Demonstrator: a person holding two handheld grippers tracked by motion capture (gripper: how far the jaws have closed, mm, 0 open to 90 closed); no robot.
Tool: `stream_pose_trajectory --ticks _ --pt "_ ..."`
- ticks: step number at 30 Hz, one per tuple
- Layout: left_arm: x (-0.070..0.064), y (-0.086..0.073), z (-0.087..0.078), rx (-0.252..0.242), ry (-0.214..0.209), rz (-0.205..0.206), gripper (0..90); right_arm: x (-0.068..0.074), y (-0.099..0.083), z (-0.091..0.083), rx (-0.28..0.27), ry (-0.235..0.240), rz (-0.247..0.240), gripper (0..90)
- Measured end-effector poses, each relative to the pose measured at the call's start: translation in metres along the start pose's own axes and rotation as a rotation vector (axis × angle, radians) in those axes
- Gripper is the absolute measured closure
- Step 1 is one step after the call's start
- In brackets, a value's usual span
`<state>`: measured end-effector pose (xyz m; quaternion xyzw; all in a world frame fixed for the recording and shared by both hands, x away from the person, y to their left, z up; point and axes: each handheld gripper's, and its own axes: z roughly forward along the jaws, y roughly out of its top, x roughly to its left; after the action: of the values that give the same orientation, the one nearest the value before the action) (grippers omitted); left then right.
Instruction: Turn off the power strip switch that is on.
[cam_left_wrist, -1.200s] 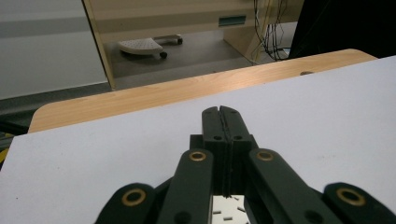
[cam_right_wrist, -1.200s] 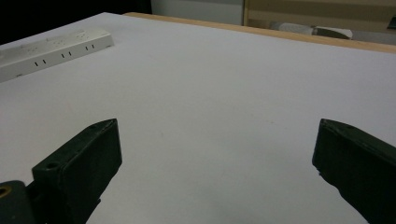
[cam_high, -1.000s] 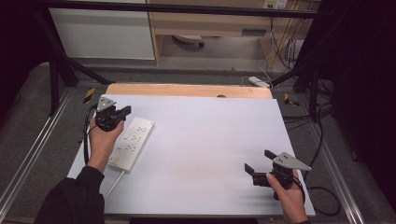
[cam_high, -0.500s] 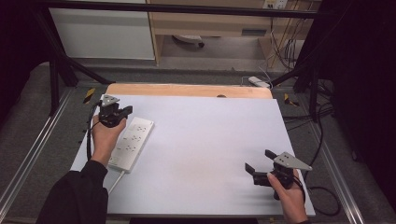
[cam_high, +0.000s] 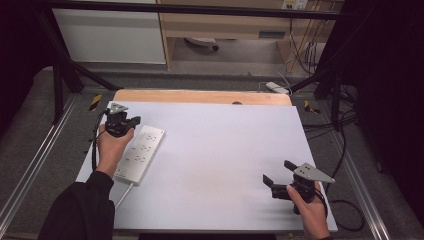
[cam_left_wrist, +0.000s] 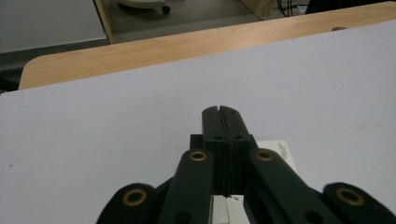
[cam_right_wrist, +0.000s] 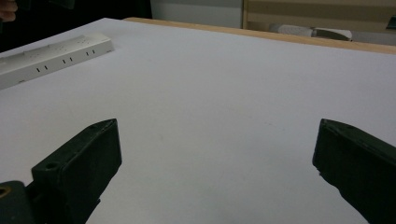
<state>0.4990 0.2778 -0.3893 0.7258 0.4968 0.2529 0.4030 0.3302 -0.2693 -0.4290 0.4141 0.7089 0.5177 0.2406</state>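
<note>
White power strip (cam_high: 139, 154) lying flat on the white worktop (cam_high: 220, 150), near its left edge. The long axis runs diagonally: the far end points away from the person and slightly toward the worktop's right, and the near end, where a white cord (cam_high: 123, 195) leaves it, points toward the person. The socket face is up, with rows of slot openings along its length. No brand, label or writing can be read on it; the slots are too small to resolve in the high view, and the right tool view shows only plain slot pairs on the strip (cam_right_wrist: 51, 58).

Left tool (cam_high: 120, 121), held in the person's left hand (cam_high: 111, 147), sits at the far end of the strip, just beside its left corner. In the left tool view its jaws are pressed together with nothing between them, and a corner of the strip (cam_left_wrist: 280, 151) shows below them.

Right tool (cam_high: 280, 176), held in the right hand (cam_high: 310, 212) at the near right of the worktop, well apart from the strip, has its jaws spread wide over bare surface.

A strip of bare wood (cam_high: 200, 96) edges the far side of the worktop.
</note>
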Motion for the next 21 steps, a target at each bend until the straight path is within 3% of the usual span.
stream_pose_trajectory --ticks 21 --pt "-0.002 -0.016 0.015 0.099 -0.009 0.020 90.0 0.000 0.000 0.000 -0.002 0.000 -0.001 1.7"
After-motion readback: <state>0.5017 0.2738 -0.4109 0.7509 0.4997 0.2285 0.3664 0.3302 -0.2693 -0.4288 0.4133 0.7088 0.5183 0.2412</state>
